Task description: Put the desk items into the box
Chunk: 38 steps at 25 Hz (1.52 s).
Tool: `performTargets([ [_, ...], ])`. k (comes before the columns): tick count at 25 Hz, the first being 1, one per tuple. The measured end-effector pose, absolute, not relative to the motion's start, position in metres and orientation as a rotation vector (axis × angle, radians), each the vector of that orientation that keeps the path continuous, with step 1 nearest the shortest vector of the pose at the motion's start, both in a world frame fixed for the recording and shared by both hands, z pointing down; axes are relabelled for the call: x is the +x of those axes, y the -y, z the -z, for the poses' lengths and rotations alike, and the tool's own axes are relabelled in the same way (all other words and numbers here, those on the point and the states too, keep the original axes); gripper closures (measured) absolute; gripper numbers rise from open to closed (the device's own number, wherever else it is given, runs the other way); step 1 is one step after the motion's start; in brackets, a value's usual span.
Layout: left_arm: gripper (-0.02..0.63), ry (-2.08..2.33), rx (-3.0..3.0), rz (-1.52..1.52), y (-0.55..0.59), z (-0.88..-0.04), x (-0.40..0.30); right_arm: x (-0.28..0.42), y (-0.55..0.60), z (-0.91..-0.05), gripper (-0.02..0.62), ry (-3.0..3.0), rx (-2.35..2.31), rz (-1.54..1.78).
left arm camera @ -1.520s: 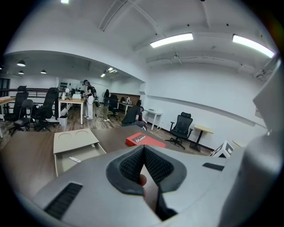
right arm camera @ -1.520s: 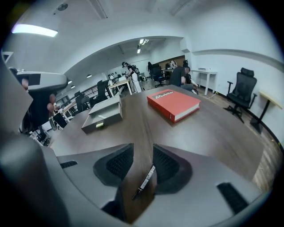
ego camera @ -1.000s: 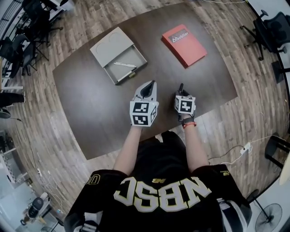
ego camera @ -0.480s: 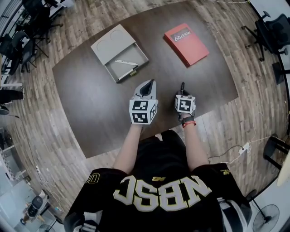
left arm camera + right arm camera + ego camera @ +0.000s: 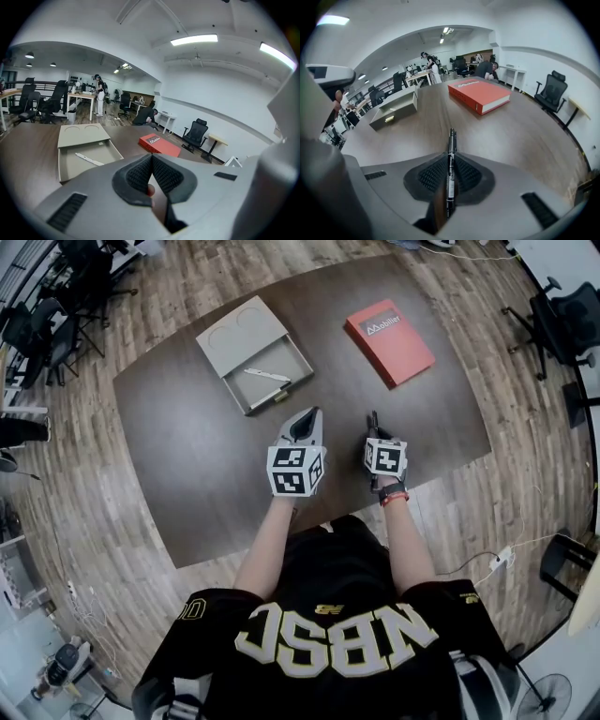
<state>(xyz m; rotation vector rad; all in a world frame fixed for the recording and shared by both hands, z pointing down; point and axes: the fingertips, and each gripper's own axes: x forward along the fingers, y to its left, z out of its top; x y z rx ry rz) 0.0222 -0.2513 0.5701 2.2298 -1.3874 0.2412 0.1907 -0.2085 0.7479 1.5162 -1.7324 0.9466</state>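
A black pen (image 5: 451, 143) lies lengthwise between the pads of my right gripper (image 5: 450, 161); the jaws are closing and the pads press on its barrel, its tip poking out over the table. From the head view the right gripper (image 5: 374, 424) is at the near middle of the brown table (image 5: 187, 456). My left gripper (image 5: 307, 418) hovers beside it, shut with nothing held. The grey box (image 5: 253, 354) lies far left with its tray open and a white pen-like item (image 5: 266, 376) inside. A red book (image 5: 390, 340) lies far right.
The box (image 5: 79, 143) and the red book (image 5: 159, 144) both lie ahead of the left gripper. Office chairs (image 5: 553, 310) stand round the table on the wooden floor. Desks and people are far back in the room.
The right gripper's jaws have drawn together round the black pen. Both hands have stayed almost where they were above the near part of the table.
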Motion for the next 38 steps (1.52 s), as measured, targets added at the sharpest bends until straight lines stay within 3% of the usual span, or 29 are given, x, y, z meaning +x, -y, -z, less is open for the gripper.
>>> performTargets([
  [17,0.591,1.551,2.106,-0.166,0.278,-0.572,-0.037,0.107,0.283,-0.700,0.546,1.997,1.265,-0.745],
  [38,0.591,1.768,1.839,-0.079,0.286,-0.592,-0.147,-0.075,0.347,-0.682,0.546,2.210,0.585,-0.289],
])
